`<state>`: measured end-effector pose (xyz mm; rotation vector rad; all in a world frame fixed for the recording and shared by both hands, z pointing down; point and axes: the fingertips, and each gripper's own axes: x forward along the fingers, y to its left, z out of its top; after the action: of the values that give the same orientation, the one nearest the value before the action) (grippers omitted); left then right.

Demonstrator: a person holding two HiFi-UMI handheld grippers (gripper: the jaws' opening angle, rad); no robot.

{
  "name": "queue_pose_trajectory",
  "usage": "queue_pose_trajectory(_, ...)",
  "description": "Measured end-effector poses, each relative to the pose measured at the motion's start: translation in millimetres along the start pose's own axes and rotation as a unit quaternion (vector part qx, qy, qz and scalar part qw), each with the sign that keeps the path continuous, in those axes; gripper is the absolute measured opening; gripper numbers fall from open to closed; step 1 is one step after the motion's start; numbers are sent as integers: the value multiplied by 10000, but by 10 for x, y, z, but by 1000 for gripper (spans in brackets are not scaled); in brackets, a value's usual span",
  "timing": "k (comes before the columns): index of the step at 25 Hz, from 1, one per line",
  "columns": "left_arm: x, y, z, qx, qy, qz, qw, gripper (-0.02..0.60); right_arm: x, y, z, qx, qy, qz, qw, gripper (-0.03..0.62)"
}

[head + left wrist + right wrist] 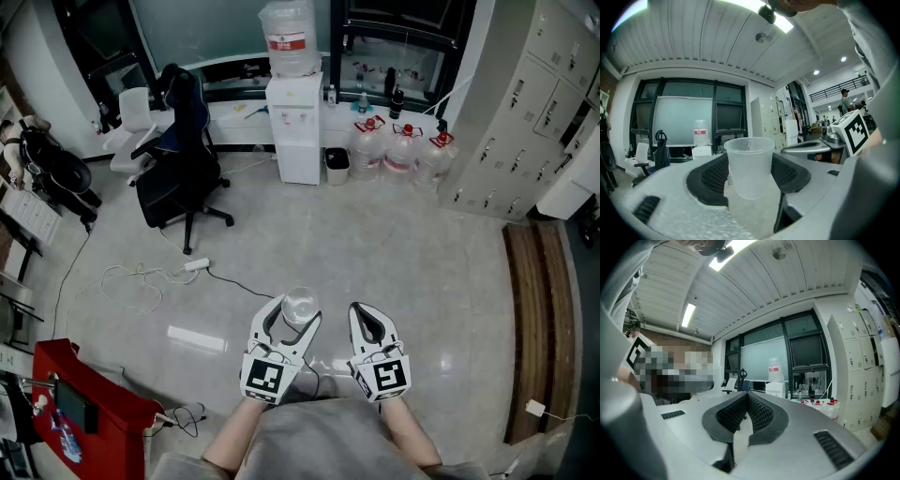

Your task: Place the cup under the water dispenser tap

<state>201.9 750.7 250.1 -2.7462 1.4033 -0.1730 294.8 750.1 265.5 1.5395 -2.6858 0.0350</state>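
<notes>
One cup [301, 306], one water dispenser [298, 131], three floor-standing water bottles [403, 150], two chairs [183, 164], one bin [337, 166]

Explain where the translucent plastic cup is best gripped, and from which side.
Grip the translucent plastic cup on its side wall around mid-height, coming in level from the side. It stands upright, round and tapering downward, so pads on opposite sides cradle it without tipping, as the left gripper does now.

Translucent whitish cup [750, 164] sits between the white left gripper's [298, 317] black dotted pads [712, 176]; the white right gripper [364, 314] bears black-and-white square markers.
</notes>
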Motion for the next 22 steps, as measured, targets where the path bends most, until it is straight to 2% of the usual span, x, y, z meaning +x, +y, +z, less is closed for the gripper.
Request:
queue_pose_trajectory(6, 148, -6, -72, 33, 149, 131, 9998, 274, 88, -127, -95, 67, 4, 85, 9999, 9)
queue_pose_trajectory(10, 239, 180, -136, -81, 225, 254, 9994, 275, 316, -109, -140, 97, 18, 183, 9998, 9)
queue_pose_trajectory(13, 351, 440, -177, -184, 222, 337, 9990, 273, 614, -70, -153, 82, 18, 333, 9994, 10)
queue_pose_trajectory(15, 424, 638, -258, -106, 182, 296, 9993, 273, 825, -38, -186, 77, 18, 369, 9993, 11)
queue_pose_trajectory(22, 736, 1523, -435, -246, 202, 206, 9993, 274, 1705, 51, -306, 108, 236, 211, 9994, 11)
